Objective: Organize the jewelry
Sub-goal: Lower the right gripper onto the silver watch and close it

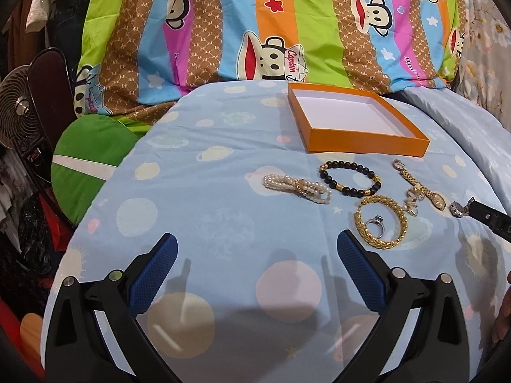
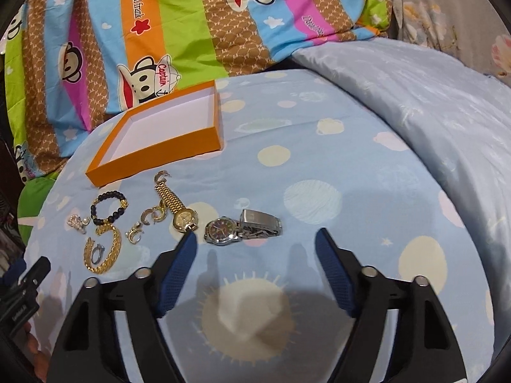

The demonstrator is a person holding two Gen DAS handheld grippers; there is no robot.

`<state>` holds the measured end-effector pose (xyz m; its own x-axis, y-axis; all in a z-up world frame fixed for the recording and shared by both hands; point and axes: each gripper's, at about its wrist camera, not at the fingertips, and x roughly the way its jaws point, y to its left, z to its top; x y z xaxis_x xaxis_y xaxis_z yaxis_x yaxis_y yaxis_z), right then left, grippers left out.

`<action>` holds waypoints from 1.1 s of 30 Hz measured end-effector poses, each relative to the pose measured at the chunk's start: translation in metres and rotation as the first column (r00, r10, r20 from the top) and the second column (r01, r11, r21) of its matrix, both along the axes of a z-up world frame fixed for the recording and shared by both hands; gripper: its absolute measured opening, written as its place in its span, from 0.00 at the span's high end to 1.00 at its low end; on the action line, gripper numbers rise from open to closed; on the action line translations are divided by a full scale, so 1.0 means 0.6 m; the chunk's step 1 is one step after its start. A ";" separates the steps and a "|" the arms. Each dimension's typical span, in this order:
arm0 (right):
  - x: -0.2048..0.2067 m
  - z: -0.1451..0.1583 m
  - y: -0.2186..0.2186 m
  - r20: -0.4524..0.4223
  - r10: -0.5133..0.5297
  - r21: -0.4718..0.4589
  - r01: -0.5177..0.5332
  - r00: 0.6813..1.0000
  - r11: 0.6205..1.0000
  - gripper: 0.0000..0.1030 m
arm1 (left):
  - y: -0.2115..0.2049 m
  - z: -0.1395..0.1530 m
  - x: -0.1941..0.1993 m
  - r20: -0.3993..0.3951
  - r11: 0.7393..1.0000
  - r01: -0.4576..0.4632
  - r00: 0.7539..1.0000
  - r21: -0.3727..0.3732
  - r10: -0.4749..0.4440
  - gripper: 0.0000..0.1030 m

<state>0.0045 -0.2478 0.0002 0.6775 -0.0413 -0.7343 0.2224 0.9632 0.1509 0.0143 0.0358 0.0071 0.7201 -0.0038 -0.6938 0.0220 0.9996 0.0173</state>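
Two hand-held grippers hover over a bed spread with a pale blue planet-print sheet (image 1: pixel 223 166), each with its blue-padded fingers spread wide and nothing between them. Readable writing sits on the striped monkey-print blanket (image 1: pixel 223 25) beyond: "Captain" on the monkey's cap and "Paul frank" along the stripes.

Ahead of the left hand-held gripper (image 1: pixel 257 245) and a little to its right lie a pearl bracelet (image 1: pixel 297 189), a black bead bracelet (image 1: pixel 349 178) with gold spacers, and a gold braided bangle (image 1: pixel 381 221) with a silver ring (image 1: pixel 375 225) lying inside it. Right of those is a gold watch (image 1: pixel 424 188). An orange box lid (image 1: pixel 357 121), open side up with a white interior, rests farther ahead.

Just ahead of the right hand-held gripper (image 2: pixel 255 239), near its left finger, lies a silver watch (image 2: pixel 242 228) with a dark dial; gold crescent earrings (image 2: pixel 150 220) lie to its left.
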 end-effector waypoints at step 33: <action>0.061 -0.022 0.051 -0.062 -0.016 -0.105 0.010 0.998 0.994 0.71 | 0.019 -0.010 0.017 -0.060 0.996 0.004 0.998 -0.084 -0.009 0.05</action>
<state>0.0413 -0.2171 -0.0129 0.6292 -0.1290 -0.7665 0.2408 0.9700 0.0344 0.0242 0.0470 0.0010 0.6769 -0.0682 -0.7329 0.0271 0.9973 -0.0678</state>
